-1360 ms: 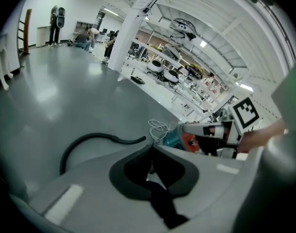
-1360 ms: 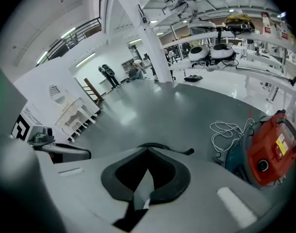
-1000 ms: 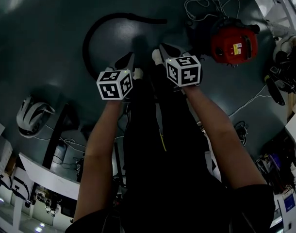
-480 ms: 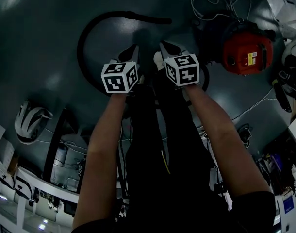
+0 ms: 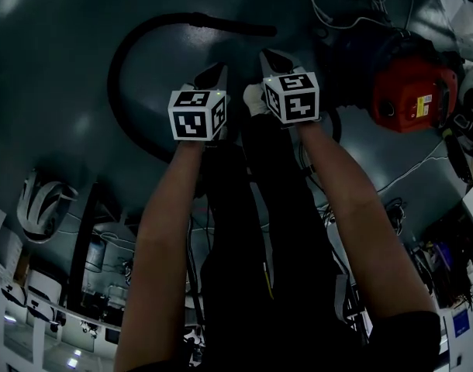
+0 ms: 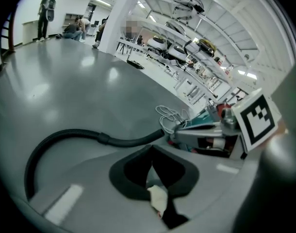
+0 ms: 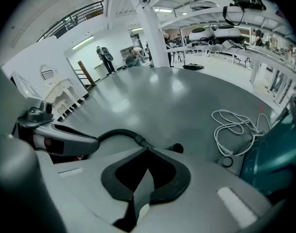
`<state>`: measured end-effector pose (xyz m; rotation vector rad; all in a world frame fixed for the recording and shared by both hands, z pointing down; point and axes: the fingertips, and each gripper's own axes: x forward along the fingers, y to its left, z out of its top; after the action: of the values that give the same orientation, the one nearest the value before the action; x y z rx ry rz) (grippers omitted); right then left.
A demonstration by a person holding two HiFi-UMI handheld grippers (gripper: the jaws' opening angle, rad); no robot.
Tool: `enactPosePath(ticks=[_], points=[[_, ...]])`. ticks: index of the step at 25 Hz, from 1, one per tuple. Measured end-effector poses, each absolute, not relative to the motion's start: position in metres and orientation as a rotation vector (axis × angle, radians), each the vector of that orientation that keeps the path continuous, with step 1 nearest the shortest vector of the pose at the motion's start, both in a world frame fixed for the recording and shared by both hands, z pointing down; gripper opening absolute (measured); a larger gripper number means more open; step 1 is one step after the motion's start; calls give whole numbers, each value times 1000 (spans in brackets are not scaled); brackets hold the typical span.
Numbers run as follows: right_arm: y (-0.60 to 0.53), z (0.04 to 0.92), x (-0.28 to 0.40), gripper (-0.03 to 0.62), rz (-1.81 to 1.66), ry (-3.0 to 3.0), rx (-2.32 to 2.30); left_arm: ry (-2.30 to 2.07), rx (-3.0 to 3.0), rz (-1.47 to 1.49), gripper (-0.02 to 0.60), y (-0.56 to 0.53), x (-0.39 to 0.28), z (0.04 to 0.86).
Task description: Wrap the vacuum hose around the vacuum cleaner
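My L gripper (image 5: pixel 218 71) & R gripper (image 5: pixel 272 56), both closed & empty, hang above the vacuum hose (image 5: pixel 221 23): reach step, so next I'd open jaws, grab it, then wind it round the red vacuum cleaner (image 5: pixel 415 91).

Grey floor (image 5: pixel 50 68); on it lie vacuum cleaner (image 5: pixel 411 91), hose (image 5: pixel 229 25), cable (image 5: pixel 353 6).

The hose (image 5: pixel 221 24) curves near the red vacuum (image 5: pixel 411 91).

I'm in a big open workshop hall. A glossy grey concrete floor (image 7: pixel 177 106) runs out to a tall white pillar (image 7: pixel 150 33). Long white tabletops crowded with gear (image 7: pixel 206 46) line the far right, and people (image 7: pixel 105 57) stand by the far wall.
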<state>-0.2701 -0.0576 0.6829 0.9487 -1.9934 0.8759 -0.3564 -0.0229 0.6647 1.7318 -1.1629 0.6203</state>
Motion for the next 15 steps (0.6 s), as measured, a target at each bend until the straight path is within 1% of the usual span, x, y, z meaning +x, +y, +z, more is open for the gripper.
enactPosePath(ticks=[7,8,9,14,15], points=[[-78,719,-263,-2,852,-1938,1077,-1138,1754,634,11,-40,-351,703],[-79,723,-260,6,847,-1930,1089,-1135,1751,632,11,-41,-352,707],[-81,727,-258,51,845,-1924,1098,-1133,1748,630,11,-42,-352,711],[-95,740,-246,111,844,-1903,1138,-1135,1731,618,11,-46,-352,727],[-97,742,-245,131,843,-1902,1144,-1134,1732,617,11,-47,-351,729]])
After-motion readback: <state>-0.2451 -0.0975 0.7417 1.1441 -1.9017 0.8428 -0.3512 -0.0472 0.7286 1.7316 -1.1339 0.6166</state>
